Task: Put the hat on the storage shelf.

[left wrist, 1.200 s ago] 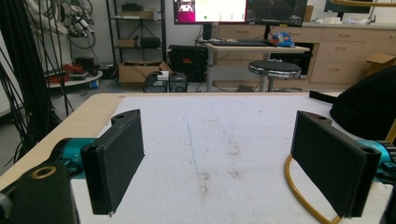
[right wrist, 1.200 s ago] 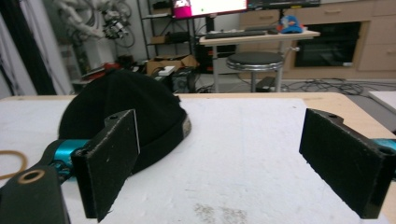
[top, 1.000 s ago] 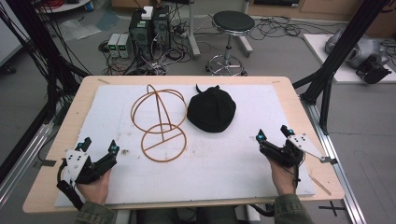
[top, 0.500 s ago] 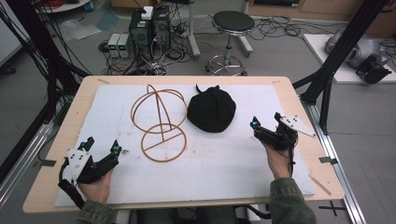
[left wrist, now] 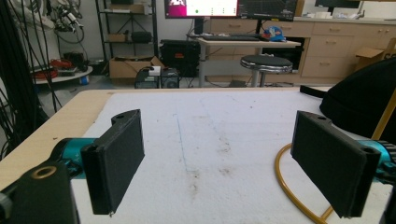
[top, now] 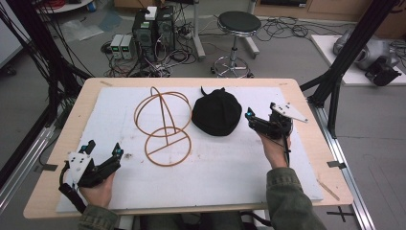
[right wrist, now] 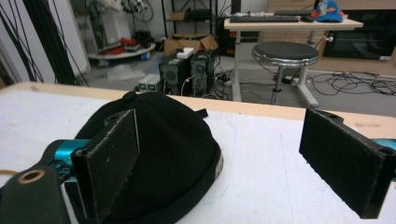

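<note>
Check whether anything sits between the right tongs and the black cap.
Nothing visible does. The right tongs are open just beside the black cap, with only bare white mat between them. The wire stand is on the cap's far side.

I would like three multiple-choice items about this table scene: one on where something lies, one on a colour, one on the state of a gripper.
1. Where does the black cap lie relative to the wire stand?
A. to its right
B. to its left
C. on top of it

2. What colour is the wire stand?
A. blue
B. orange-brown
C. white

3. How are the right gripper's jaws?
A. shut on the cap
B. shut, empty
C. open

Answers: 1 A, the high view shows the cap right of the stand. 2 B, its wire is orange-brown. 3 C, the right gripper view shows a wide gap between the jaws.
</note>
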